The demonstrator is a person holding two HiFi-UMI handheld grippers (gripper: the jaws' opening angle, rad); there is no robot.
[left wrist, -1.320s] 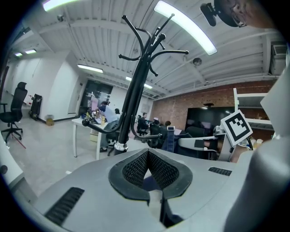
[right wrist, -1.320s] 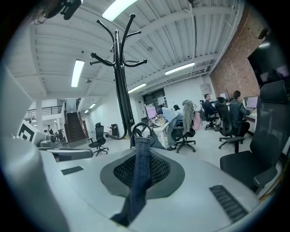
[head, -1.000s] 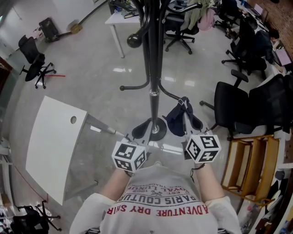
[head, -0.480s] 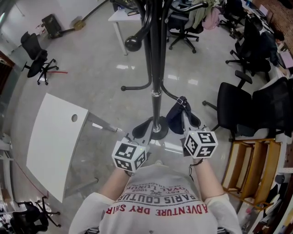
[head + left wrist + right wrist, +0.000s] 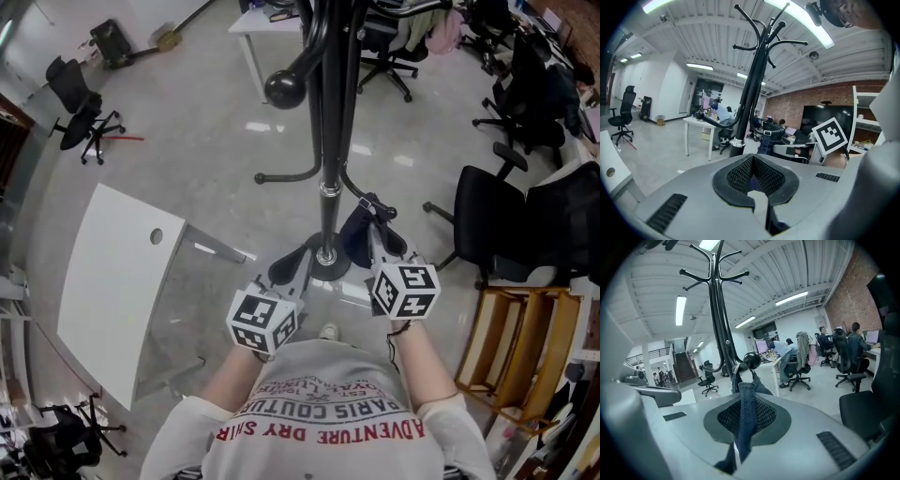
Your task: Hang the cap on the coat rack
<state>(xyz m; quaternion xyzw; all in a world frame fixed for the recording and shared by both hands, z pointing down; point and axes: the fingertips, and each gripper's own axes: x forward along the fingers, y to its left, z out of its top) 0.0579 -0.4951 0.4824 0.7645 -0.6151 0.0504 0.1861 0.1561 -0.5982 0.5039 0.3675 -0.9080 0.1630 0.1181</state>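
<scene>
The right gripper (image 5: 746, 397) pinches the cap (image 5: 354, 242) by its strap, so it dangles just right of the rack (image 5: 330, 141) pole, free for lifting onto a hook, while the left gripper (image 5: 752, 161), pressed together and apparently empty, sits left of the pole.

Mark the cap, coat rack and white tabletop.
cap (image 5: 353, 236), head view, dark blue crown.
coat rack (image 5: 333, 112), head view, on the pole.
white tabletop (image 5: 112, 291), head view, bare middle of the panel.
</scene>
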